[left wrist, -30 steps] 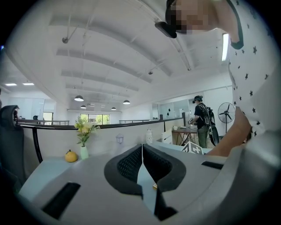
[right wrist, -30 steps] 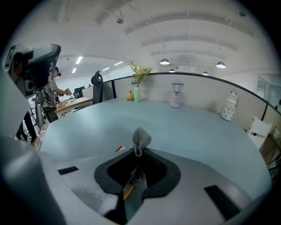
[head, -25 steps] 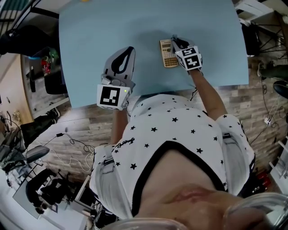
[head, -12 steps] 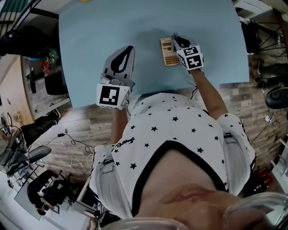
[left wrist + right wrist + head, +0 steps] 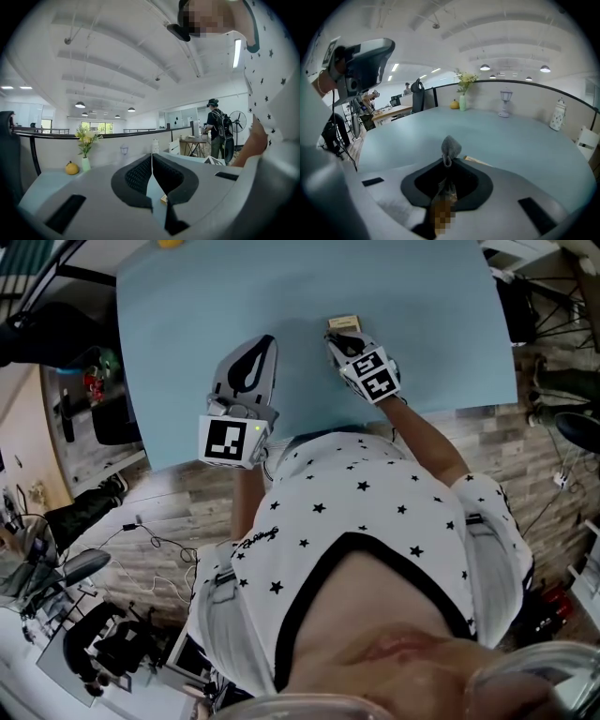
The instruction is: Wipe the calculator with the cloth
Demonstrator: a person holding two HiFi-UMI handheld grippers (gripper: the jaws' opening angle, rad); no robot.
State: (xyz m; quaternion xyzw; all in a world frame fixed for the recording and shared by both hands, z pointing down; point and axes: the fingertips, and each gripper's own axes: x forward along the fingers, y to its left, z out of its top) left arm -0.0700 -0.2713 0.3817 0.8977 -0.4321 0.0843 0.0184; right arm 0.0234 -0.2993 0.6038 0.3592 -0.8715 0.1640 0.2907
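Note:
A beige calculator (image 5: 342,323) lies on the light blue table (image 5: 187,324); only its far end shows beyond my right gripper (image 5: 340,341), which sits over the rest of it. In the right gripper view the right gripper (image 5: 447,161) is shut on a grey cloth (image 5: 451,146), a tuft poking up past the tips, with a tan strip of the calculator (image 5: 477,161) just beyond. My left gripper (image 5: 266,341) rests on the table to the calculator's left, apart from it. In its own view the left gripper (image 5: 152,159) is shut with nothing between its jaws.
A yellow fruit (image 5: 171,243) lies at the table's far edge beside a vase of flowers (image 5: 462,101). A small lamp (image 5: 504,107) and a white bottle (image 5: 556,117) stand along the far side. The table's near edge runs against the person's body (image 5: 356,521).
My right gripper has slid left from the calculator's right side onto it, covering most of it. The left gripper has stayed put.

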